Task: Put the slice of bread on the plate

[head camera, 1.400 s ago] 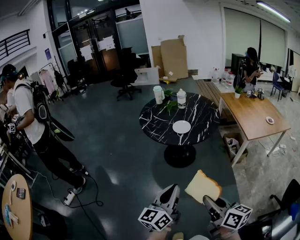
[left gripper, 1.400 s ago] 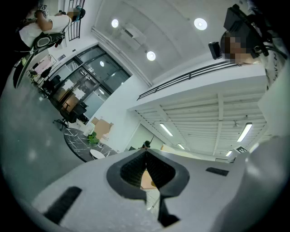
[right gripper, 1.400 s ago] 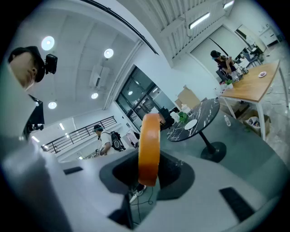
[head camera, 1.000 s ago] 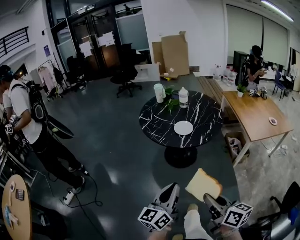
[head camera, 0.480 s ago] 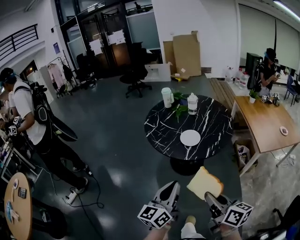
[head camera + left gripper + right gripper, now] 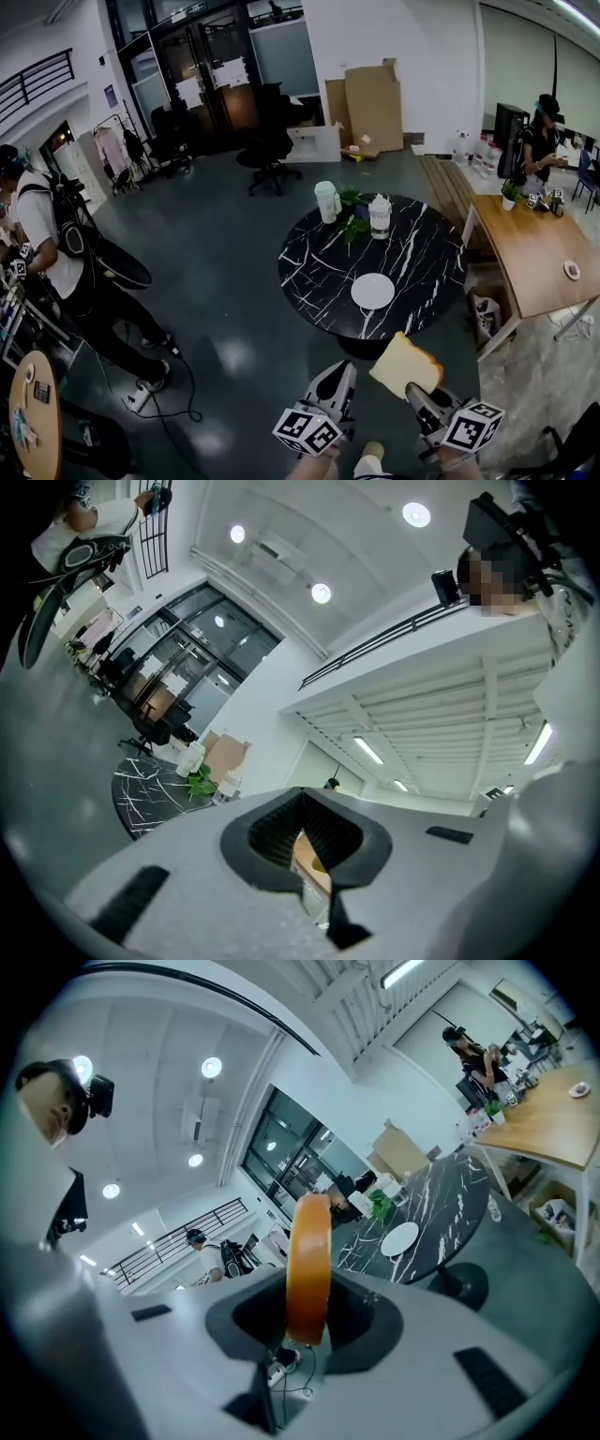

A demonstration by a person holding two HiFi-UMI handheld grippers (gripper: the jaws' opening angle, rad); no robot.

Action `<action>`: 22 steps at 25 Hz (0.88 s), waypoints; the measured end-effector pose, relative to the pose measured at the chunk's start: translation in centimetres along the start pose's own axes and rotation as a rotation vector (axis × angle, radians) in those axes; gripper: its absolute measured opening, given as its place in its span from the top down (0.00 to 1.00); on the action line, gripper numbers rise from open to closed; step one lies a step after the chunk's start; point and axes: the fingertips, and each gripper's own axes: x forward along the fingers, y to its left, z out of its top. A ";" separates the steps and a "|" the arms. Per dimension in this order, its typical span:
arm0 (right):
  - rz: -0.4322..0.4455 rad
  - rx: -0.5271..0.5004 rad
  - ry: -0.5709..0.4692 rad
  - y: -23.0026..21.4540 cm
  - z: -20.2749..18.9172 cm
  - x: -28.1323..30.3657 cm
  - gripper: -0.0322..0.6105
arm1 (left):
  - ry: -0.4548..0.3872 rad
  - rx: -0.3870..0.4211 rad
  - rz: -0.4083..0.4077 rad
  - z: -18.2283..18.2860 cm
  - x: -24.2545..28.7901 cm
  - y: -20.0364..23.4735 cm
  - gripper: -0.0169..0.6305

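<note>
Your right gripper (image 6: 413, 393) is clamped on the slice of bread (image 6: 405, 364), pinching its lower edge so the slice stands up out of the jaws, crust edge-on in the right gripper view. Your left gripper (image 6: 343, 371) sits just beside it with its jaws drawn together on nothing; only a thin slit shows between them in the left gripper view. The bread is in the air above the dark floor, short of the round black marble table (image 6: 314, 267) ahead of you and well apart from the white plate (image 6: 372, 291), which lies on the near part of that tabletop. Farther back on the table stand a white jug (image 6: 326, 201), a clear jar (image 6: 379, 216) and some green leaves (image 6: 353, 228). The marker cubes (image 6: 308, 432) on both grippers carry square black-and-white patterns. The only other print in sight is on the white sheets (image 6: 230, 72) stuck to the glass doors, and it is too small to read. A wooden table (image 6: 530, 258) stands to the right of the marble one.
</note>
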 end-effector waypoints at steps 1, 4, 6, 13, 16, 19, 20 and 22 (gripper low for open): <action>0.001 0.001 0.004 -0.4 0.3 0.3 0.81 | 0.001 -0.001 0.004 -0.1 0.5 0.2 0.97; 0.001 0.002 0.020 -1.7 0.7 0.7 0.81 | -0.002 -0.002 0.014 -0.7 1.7 0.8 0.97; -0.003 -0.001 0.029 -2.6 0.9 1.1 0.81 | -0.010 -0.004 0.024 -1.0 2.3 1.3 0.97; -0.004 0.032 0.080 -4.5 0.2 3.4 0.81 | 0.020 -0.018 0.064 -2.4 3.2 3.7 0.97; -0.009 0.049 0.097 -5.5 0.1 4.5 0.81 | 0.029 -0.021 0.079 -2.8 4.1 5.2 0.97; -0.025 0.061 0.107 -6.9 0.3 5.9 0.81 | 0.039 -0.030 0.082 -3.3 5.6 6.7 0.97; -0.032 0.063 0.106 -7.2 0.6 6.5 0.81 | 0.043 -0.030 0.076 -3.4 6.2 7.1 0.97; -0.041 0.064 0.103 -7.7 1.3 7.8 0.81 | 0.053 -0.028 0.058 -3.5 7.6 7.9 0.97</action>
